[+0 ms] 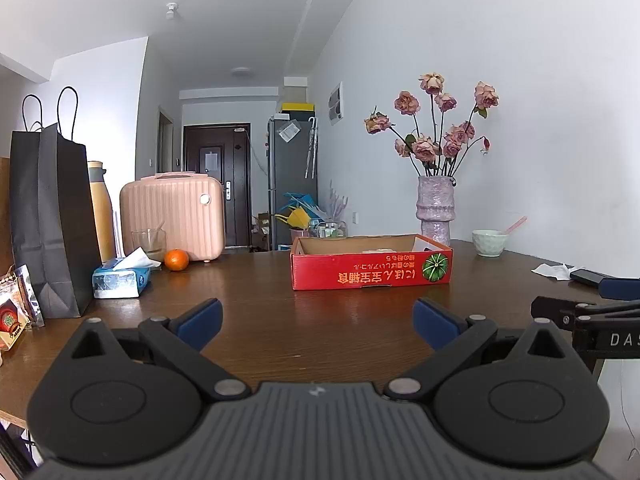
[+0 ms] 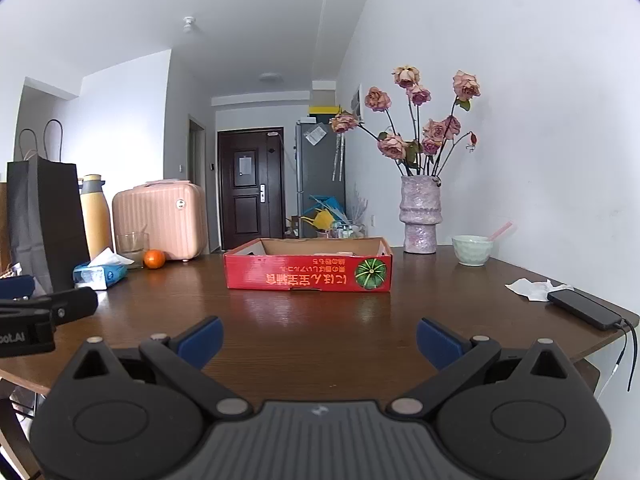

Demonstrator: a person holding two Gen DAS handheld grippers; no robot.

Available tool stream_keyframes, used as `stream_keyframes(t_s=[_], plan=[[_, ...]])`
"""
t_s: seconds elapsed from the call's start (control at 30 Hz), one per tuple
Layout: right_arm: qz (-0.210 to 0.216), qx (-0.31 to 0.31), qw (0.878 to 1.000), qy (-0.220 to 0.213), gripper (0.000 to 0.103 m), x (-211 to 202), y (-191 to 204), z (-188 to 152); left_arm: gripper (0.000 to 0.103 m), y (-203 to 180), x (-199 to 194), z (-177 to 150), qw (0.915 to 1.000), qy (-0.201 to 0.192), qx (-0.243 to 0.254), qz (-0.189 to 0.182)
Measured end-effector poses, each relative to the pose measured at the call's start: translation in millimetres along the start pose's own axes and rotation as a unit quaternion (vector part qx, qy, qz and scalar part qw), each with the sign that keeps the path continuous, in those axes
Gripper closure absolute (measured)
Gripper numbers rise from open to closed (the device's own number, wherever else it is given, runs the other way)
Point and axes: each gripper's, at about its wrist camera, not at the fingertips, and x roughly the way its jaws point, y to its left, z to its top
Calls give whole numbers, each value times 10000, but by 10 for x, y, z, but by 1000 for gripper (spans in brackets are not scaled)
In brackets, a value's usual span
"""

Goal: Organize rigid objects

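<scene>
Meanwhile, both the left gripper [image 1: 316, 322] and right gripper [image 2: 318, 340] are hovering released at lower frame, grasping nothing, while the shallow red cardboard box [image 1: 372, 266] (green squash printed on its side) is sitting mid-frame on the dark wooden table [image 1: 260, 320].

The red box [image 2: 308, 274] walls hide nearly all of what lies inside; only pale tops peek over the rim. The snack packets [image 1: 16, 312] are cut off at the left edge. Behind the paper bag [image 1: 48, 220], the yellow bottle [image 1: 100, 212] is half hidden.
</scene>
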Motion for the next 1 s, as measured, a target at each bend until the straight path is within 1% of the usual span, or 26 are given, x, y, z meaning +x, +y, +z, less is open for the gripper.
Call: stream_keyframes(t_s=[0.27, 0.57, 0.73, 1.0], plan=[[6, 22, 10000, 34, 0, 16, -13, -9, 0, -8, 3, -7, 10000, 5, 38, -26], [35, 5, 10000, 41, 0, 16, -18, -17, 0, 20, 14, -4, 10000, 43, -59, 40], [15, 21, 10000, 34, 0, 17, -15, -16, 0, 33, 6, 6, 10000, -24, -58, 42], [33, 52, 9999, 97, 0, 54, -25, -26, 0, 35, 18, 16, 9999, -23, -78, 90]])
